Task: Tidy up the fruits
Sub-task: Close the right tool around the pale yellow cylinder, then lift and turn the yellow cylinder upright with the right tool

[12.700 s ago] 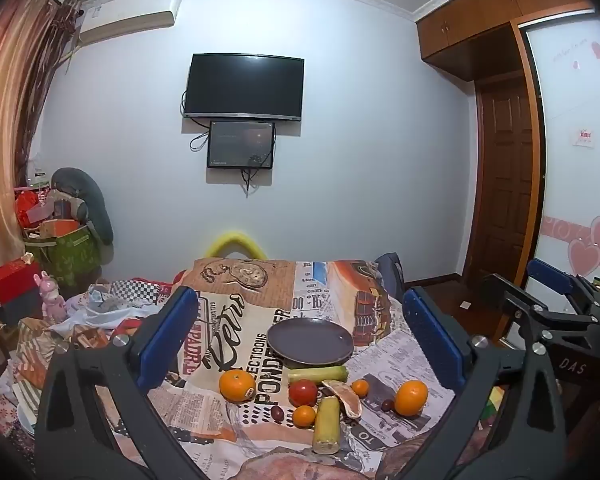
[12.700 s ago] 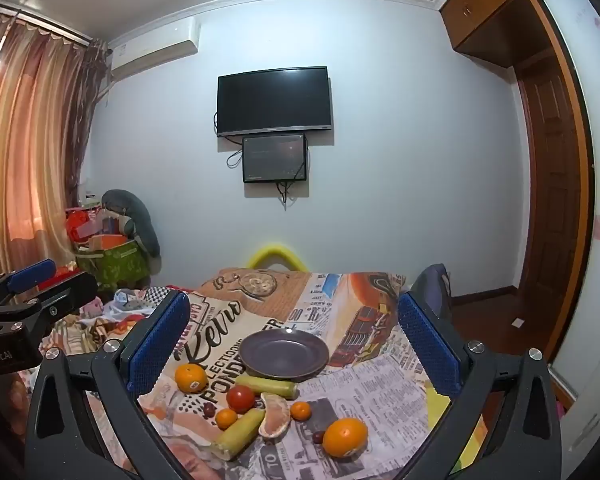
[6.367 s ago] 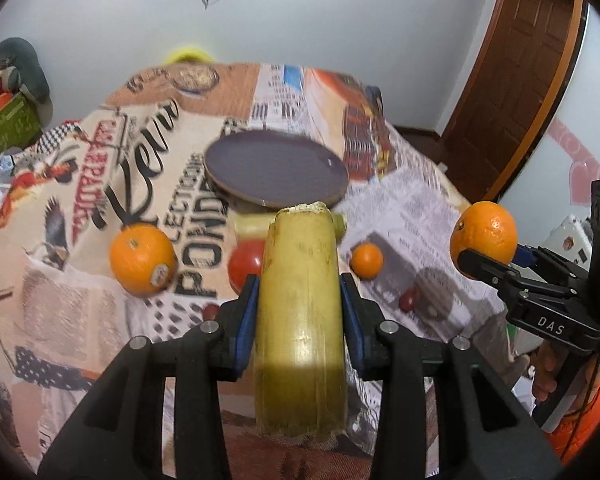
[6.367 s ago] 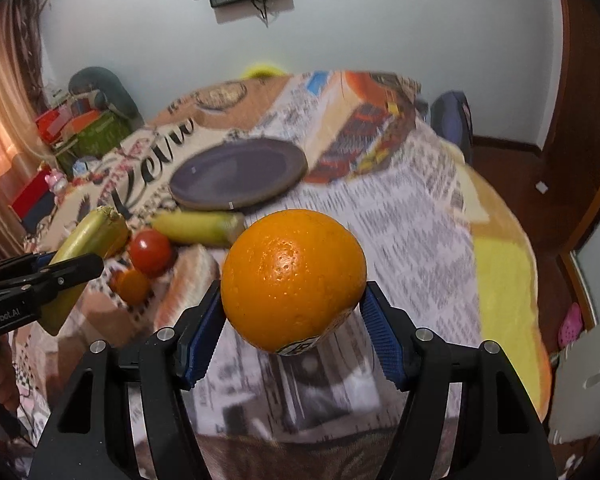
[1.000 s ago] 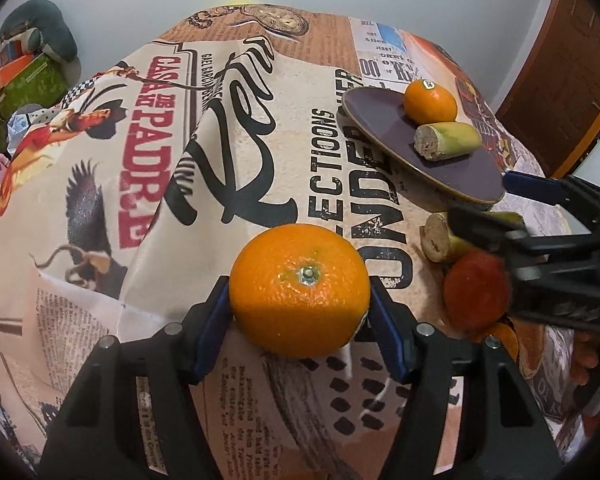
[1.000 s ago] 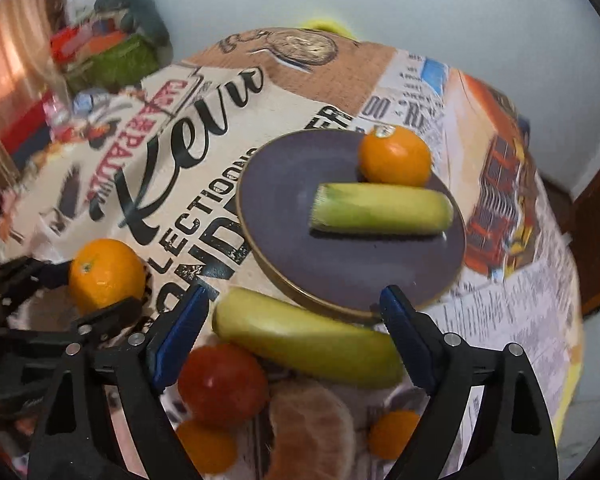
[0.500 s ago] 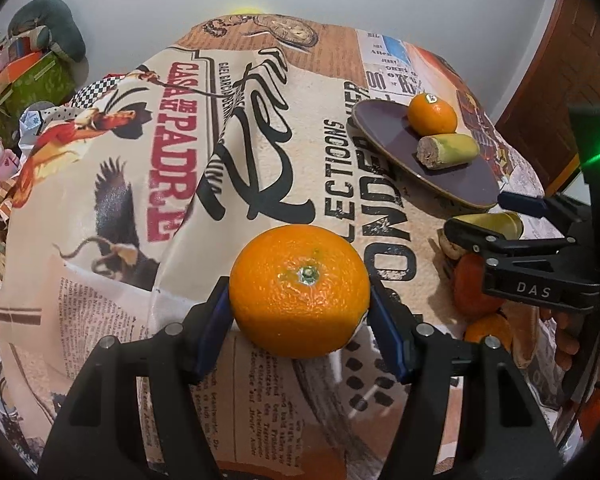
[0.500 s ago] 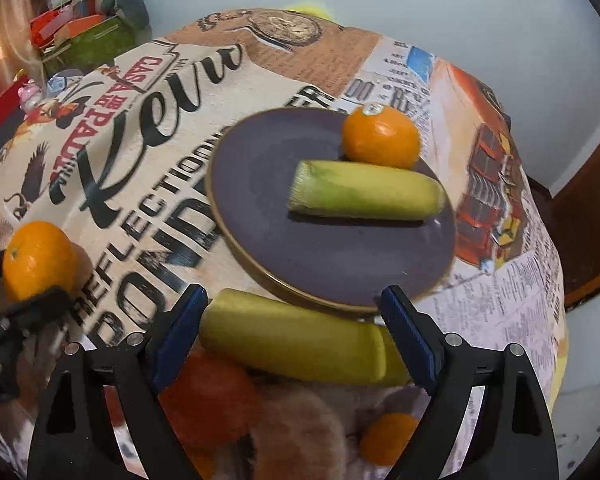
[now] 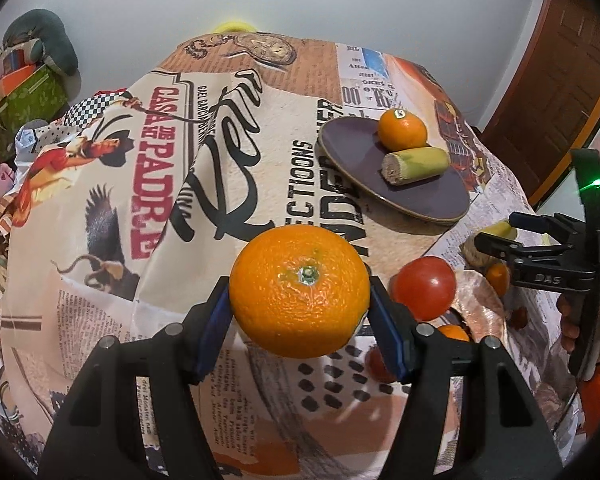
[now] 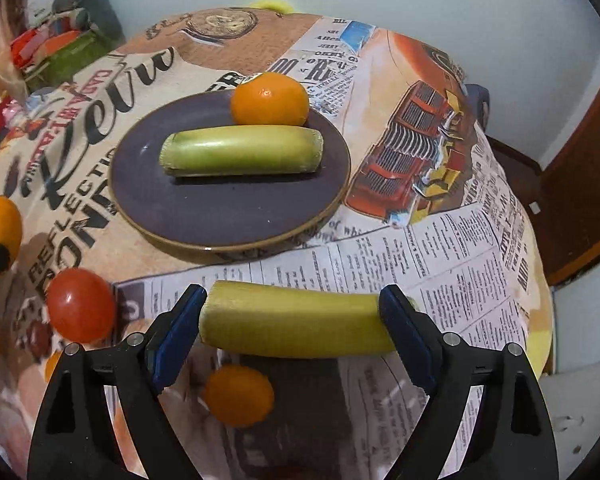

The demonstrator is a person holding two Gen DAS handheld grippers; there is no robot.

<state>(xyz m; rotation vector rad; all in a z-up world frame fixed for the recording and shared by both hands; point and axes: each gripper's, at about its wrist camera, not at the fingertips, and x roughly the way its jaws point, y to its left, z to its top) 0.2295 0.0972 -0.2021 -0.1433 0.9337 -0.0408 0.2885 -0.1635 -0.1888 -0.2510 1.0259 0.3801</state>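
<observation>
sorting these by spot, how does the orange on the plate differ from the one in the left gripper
The plate orange rests on the purple plate beside a yellow-green stalk piece; the held orange is off the table, clamped by the left gripper. The plate orange shows a sticker on top; the held orange shows its green stem end. Both are round and orange.

Large orange (image 9: 300,290) sitting stem-up between left pads, lifted above tablecloth, yellow-green stalk (image 10: 294,325) lying crosswise between right pads, stickered orange (image 10: 269,99) and second stalk (image 10: 242,151) touching on purple plate (image 10: 228,208), tomato (image 10: 80,305) and small orange (image 10: 239,395) lying near the front edge.
</observation>
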